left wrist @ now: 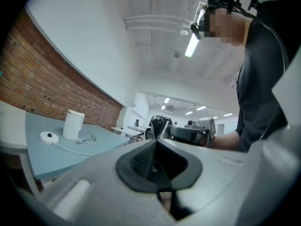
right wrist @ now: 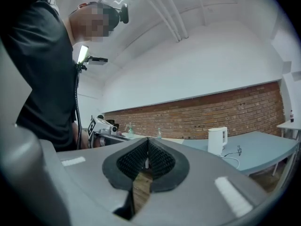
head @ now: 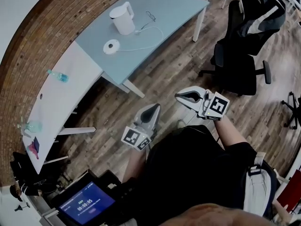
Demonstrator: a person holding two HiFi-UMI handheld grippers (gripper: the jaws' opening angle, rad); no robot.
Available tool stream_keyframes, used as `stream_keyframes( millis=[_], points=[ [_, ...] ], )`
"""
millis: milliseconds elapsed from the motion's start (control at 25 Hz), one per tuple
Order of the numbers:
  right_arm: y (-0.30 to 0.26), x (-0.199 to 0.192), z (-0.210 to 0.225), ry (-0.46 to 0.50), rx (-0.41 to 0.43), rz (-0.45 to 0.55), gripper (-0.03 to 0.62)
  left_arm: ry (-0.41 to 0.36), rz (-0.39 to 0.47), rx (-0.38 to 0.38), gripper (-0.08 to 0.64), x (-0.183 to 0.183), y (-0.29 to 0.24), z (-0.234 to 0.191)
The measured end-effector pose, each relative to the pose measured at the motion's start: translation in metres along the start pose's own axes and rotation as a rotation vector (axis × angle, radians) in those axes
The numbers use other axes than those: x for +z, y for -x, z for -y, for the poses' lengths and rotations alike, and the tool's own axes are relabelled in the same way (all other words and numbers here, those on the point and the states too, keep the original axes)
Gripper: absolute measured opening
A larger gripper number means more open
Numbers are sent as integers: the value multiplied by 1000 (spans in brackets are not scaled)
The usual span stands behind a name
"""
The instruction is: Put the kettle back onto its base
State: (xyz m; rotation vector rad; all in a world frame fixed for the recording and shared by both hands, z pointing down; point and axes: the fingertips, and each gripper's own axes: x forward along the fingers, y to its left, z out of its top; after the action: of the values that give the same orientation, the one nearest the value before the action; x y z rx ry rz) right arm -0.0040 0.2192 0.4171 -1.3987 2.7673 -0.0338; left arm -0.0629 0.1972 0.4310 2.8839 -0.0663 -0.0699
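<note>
Hanging level above the wooden floor, the left tongs and right tongs are both pressed together, pinching nothing, well apart from the surface. On it the kettle stands upright beside its base, not on it. Arriving unopened, the tongs might tip the kettle or snag the cord and drag the base.

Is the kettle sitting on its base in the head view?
No: the kettle stands on the blue table, apart from its round base.

Tiny dark item beside kettle, unidentifiable
</note>
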Motion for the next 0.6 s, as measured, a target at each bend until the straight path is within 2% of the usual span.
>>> stream_keyframes(
  millis=[280, 600],
  points=[
    [6, -3, 41, -5, 50, 6, 6, -17, 2, 54, 5, 2, -34, -13],
    [4, -8, 65, -12, 106, 3, 6, -21, 1, 105, 5, 5, -58, -30]
  ],
)
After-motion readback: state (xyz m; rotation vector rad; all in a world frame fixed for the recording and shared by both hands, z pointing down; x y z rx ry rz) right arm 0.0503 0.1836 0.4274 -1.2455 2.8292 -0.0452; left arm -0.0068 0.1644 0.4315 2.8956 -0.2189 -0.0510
